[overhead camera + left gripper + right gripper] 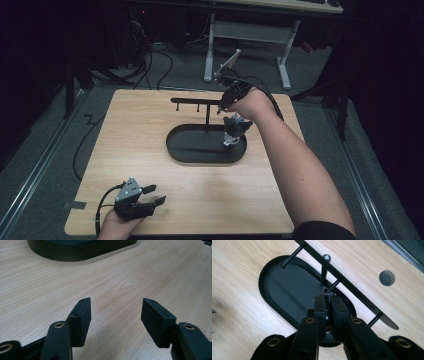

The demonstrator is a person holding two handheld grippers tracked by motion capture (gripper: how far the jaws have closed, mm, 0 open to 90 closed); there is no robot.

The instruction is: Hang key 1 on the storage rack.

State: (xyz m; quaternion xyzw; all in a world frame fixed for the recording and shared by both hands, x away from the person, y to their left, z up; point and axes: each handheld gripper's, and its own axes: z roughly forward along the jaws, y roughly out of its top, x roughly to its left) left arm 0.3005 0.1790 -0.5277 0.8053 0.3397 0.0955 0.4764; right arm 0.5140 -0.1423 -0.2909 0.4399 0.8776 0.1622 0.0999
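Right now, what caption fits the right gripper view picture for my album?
The right claw pinches a thin black ring beside a peg of the black stand over its oval tray.

Legible text: none found.
Table (pixel 150 130): bare wood grain, unmarked.
Black tray (pixel 185 147): no label or brand.

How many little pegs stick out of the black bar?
3, in the right gripper view: one peg at upper left, one midway along the bar by the right gripper, shut on a thin black item, one at lower right. Others may hide.
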